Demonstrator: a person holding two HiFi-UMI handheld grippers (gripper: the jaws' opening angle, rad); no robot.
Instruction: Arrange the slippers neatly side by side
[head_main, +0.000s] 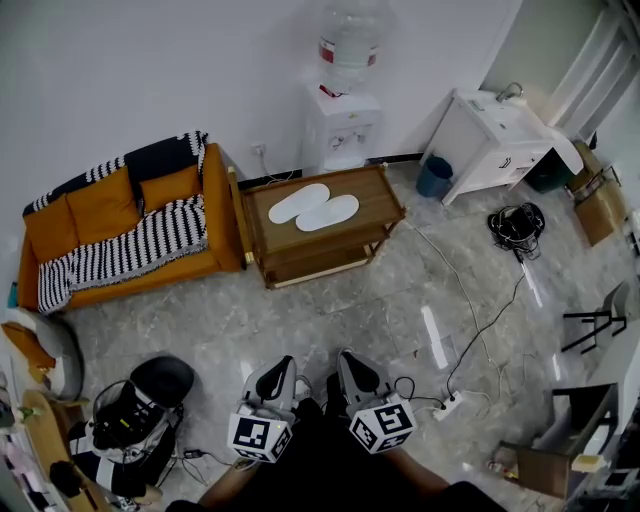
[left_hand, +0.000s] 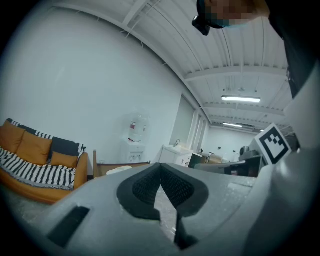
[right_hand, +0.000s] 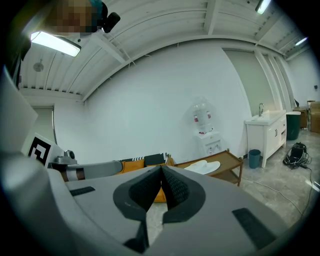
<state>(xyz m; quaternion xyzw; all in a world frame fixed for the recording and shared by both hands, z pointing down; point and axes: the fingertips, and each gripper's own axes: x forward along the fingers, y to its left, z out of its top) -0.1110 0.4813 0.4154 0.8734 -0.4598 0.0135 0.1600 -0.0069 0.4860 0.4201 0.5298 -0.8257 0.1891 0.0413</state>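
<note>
White slippers lie side by side on the wooden surface beside the sofa. My left claw and right claw are closed, empty.

No legible text or labels

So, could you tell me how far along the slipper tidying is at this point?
Done, it seems: the two white slippers lie side by side on the wooden table. In hand: nothing. The left gripper and right gripper both have their jaws shut and empty, and are held well back from the table. Left: probably little, perhaps only a final check of the alignment.
</note>
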